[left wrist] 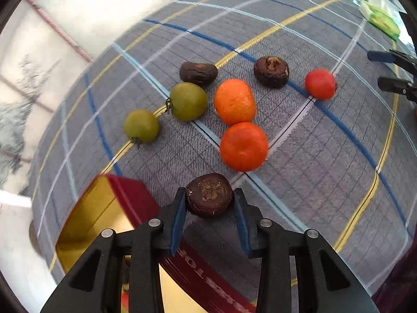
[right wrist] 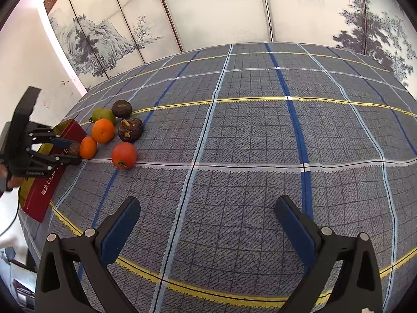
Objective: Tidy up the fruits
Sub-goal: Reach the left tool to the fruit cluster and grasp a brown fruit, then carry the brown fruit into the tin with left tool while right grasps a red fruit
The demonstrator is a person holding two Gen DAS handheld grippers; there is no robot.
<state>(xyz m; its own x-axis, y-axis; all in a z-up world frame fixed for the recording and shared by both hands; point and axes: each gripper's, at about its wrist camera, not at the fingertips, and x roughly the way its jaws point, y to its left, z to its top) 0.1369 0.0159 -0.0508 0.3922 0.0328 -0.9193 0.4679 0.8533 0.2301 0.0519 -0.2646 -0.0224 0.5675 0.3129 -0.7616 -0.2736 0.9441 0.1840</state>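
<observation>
Fruits lie scattered on a grey plaid tablecloth, and one of them, a dark brown wrinkled fruit, sits clamped between the blue-padded fingers of the left gripper. In the left wrist view the black gripper reaches forward and tilts down toward the cloth, its two pads pressing the fruit's left and right sides. The held fruit is roundish, slightly wider than tall, and its puckered stem end faces up toward the camera. Whether it touches the cloth cannot be told.

Just left of and below this gripper is a red box with a gold inside, open at the top, its long side running away beneath the gripper.

Beyond the held fruit, near it, lies a front orange, touching a second orange behind it. To their left are two green fruits, side by side, each with a small stem. Farther back lie an oblong brown fruit, its long axis running left to right, and a round brown fruit with its cracked top facing up. A red fruit sits at the right of the group, apart from the others.

The right gripper hovers over bare cloth well away from the fruits, level and pointing forward, its fingers spread wide with nothing between them. At the far right table edge lies a green and white packet.
</observation>
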